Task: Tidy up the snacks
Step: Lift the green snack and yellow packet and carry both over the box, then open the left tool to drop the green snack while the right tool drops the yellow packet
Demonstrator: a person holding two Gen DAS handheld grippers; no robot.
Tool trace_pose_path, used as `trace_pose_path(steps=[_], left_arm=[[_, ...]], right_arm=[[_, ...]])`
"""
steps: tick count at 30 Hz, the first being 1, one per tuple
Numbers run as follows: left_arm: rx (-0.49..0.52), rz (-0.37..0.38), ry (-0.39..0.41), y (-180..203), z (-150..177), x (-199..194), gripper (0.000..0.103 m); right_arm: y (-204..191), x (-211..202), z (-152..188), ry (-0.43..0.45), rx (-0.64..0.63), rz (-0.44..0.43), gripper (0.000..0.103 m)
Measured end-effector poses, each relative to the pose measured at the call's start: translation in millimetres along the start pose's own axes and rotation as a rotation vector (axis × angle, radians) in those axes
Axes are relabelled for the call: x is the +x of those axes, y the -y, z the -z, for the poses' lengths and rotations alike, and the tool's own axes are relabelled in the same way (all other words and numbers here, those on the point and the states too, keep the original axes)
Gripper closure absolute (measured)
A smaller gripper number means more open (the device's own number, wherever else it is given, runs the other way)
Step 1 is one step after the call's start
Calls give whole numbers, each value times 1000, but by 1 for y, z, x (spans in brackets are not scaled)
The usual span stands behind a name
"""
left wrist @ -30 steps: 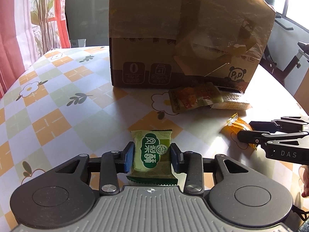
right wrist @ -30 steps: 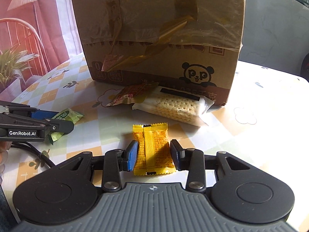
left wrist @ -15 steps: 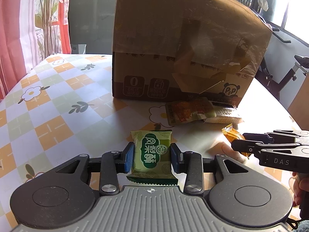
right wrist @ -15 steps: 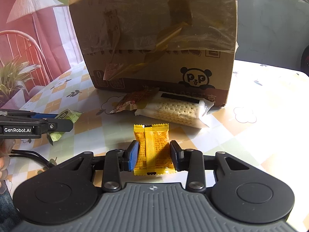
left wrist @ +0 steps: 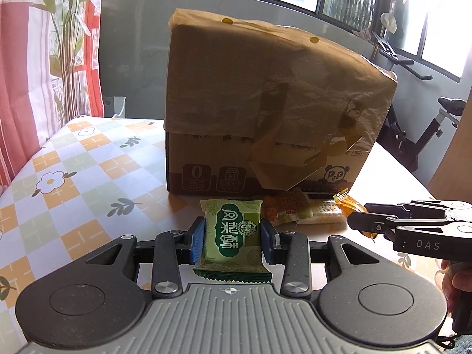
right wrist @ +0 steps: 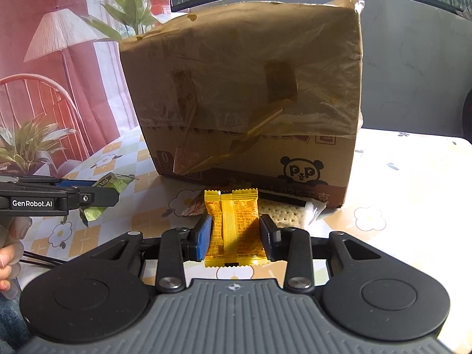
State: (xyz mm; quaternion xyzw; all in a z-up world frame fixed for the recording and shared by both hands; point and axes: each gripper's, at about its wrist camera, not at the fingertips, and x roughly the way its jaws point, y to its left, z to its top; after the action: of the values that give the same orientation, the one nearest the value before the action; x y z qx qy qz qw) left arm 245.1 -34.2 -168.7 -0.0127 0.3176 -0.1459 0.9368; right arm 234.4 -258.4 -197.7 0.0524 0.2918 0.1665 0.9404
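Above the checked worktop, two snack packets are held up before a taped cardboard box.

A green packet is clamped between the jaws of the left gripper, and a yellow packet is gripped by the jaws of the right gripper. Against the box's foot on the worktop, a cracker pack and an orange wrapper are seen lying.

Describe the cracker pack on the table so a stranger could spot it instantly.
Find the big cardboard box with the panda logo. At its foot lies a clear cracker pack, beside a crumpled orange wrapper. It alone shows pale, dotted crackers through its wrapping.
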Motion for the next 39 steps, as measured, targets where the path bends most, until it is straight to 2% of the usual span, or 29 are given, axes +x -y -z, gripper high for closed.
trace_pose_path(steps=[19,31,35,39], left_arm=[[31,31,105,6,-30,-23,62],[79,52,303,13,-94,-61,62],[97,62,354,19,-121,-56,62],[116,65,394,30,-152,-38,62]], right_arm=[[-1,-23,-34,118,-11,-47,66],[6,-59,-105,304,-45,-83,66],[9,-58,-130,347,-79,-73,66],[17,-40,-152,364,-111,-9,66]])
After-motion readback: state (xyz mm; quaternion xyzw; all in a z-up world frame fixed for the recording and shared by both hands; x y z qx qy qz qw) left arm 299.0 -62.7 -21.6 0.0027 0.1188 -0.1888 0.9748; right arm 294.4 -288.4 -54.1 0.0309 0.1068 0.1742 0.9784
